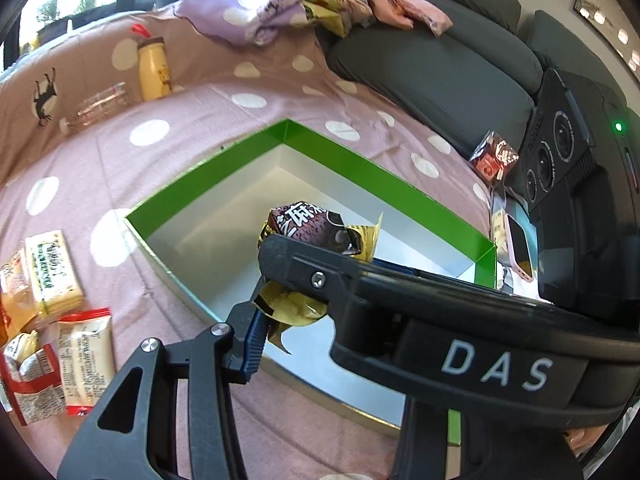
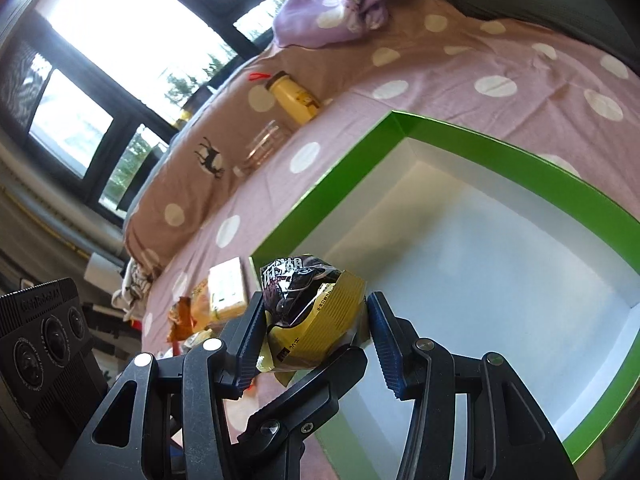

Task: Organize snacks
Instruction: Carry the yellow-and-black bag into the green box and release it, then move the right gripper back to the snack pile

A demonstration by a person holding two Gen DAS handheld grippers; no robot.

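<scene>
Snack packet, crinkled foil in dark brown and gold (image 2: 310,316), is sitting pinched between the blue ribbed pads (image 2: 250,340) of your right gripper (image 2: 312,338), whose fingers are closing narrowly on its two sides. You are holding it above the near corner of the shallow cardboard box with green rim and white interior (image 2: 472,140). Seen from the left wrist, the same packet (image 1: 308,232) is showing above and below a black gripper finger crossing it, over the box (image 1: 360,160). Your left gripper (image 1: 276,320) is lying beside the packet; one blue pad (image 1: 252,340) is visible, but whether these fingers are gripping cannot be told.

Outward, the box is resting on a pink bedspread with white polka dots (image 1: 200,92). Several pale and red-edged wrapped snacks (image 1: 60,308) are lying on the cloth left of the box, and a small dark red packet (image 1: 494,156) is lying beyond its right side. A yellow bottle with a red loop (image 1: 152,68) and a clear glass jar (image 1: 100,106) are lying farther back.
</scene>
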